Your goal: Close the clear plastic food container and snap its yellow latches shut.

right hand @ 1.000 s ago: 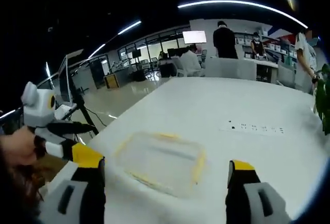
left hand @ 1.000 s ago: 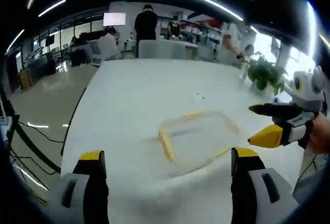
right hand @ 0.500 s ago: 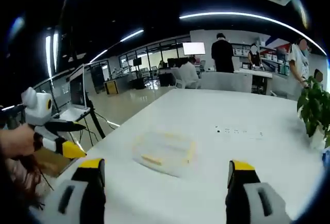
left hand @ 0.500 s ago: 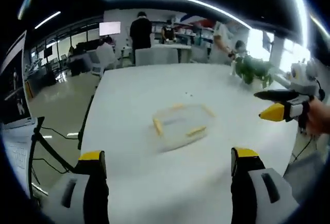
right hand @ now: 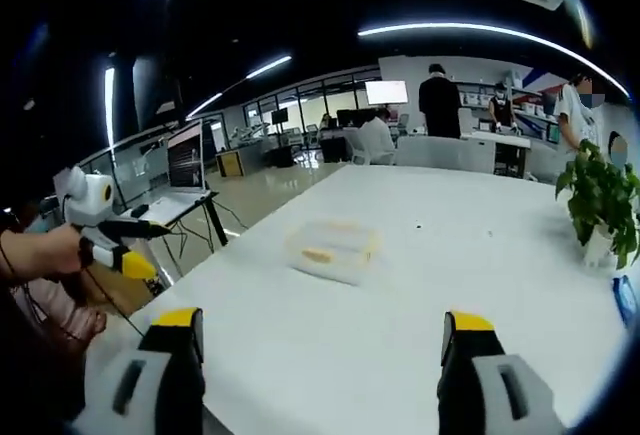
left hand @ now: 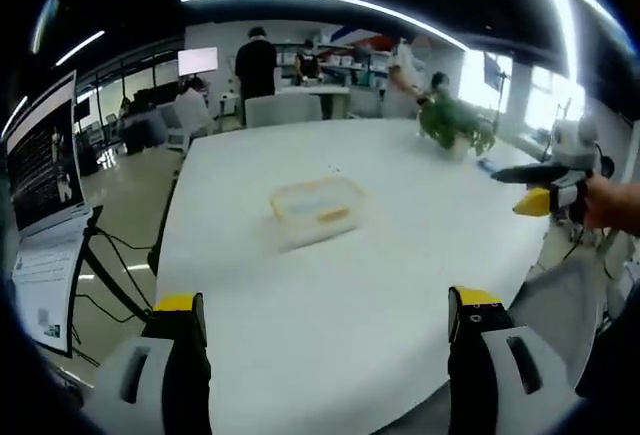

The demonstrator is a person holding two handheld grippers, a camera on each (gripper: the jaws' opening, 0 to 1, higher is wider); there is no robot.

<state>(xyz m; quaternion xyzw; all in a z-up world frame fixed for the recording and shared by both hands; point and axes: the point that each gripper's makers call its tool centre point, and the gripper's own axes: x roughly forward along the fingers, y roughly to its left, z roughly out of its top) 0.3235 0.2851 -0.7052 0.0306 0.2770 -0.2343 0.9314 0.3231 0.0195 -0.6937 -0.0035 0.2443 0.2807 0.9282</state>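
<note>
My left hand-held gripper [left hand: 318, 325] and right hand-held gripper [right hand: 315, 340] are spread wide, holding nothing, well back from the container [left hand: 313, 210] on the table [left hand: 330, 295].

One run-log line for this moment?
container: on white table, lid on | left claw: open, clear of it | right claw: open, clear of it | potted plant: on table

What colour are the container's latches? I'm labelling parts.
Yellow latches on the container; right gripper view.

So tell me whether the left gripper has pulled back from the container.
Yes. The left gripper has backed away: the container looks smaller and farther up the white table.
</note>
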